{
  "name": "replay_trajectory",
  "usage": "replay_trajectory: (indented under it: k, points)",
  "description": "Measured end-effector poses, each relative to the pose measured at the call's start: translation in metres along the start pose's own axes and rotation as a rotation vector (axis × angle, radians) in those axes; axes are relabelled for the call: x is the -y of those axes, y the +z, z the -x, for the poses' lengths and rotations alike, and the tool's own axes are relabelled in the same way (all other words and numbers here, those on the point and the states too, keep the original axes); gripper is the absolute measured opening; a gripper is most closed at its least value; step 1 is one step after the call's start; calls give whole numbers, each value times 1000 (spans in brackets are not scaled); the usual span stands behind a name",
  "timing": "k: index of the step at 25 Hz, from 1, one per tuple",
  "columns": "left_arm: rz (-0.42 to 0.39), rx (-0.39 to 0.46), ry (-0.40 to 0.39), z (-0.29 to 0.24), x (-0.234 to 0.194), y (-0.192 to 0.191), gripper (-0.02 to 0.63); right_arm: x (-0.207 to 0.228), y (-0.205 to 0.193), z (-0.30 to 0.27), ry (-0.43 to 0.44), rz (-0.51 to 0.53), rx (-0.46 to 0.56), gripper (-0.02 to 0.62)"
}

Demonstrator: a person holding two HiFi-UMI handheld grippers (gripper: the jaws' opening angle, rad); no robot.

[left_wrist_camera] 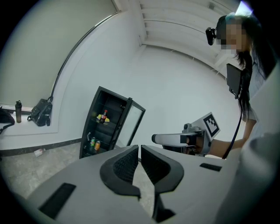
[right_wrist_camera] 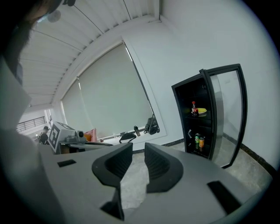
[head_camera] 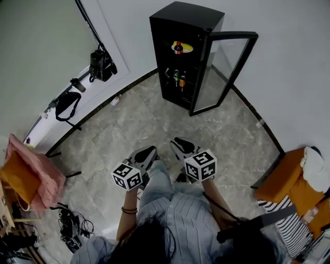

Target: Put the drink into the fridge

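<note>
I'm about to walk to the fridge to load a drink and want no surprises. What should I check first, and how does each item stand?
1. Fridge door open: ok.
2. Drink in left gripper: not ok; jaws together, empty.
3. Drink in right gripper: not ok; jaws closing on nothing.
4. Shelf room beside the cans: cannot tell.

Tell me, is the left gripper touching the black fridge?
Apart. The head view shows the left gripper close to the person, with a wide stretch of floor between it and the fridge.
</note>
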State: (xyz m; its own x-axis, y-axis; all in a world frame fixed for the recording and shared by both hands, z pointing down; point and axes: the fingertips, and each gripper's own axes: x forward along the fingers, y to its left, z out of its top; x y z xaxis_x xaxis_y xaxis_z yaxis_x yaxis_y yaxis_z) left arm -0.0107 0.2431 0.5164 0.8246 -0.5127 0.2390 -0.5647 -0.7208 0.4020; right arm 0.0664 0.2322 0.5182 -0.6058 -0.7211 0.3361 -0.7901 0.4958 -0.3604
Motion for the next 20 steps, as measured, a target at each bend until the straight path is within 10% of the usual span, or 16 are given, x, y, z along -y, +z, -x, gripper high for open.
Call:
replay_trajectory:
  k: [20]
  points:
    - [-23,-11,-21,1,13,-3,9,-12,-6,2,18,35,-10,81]
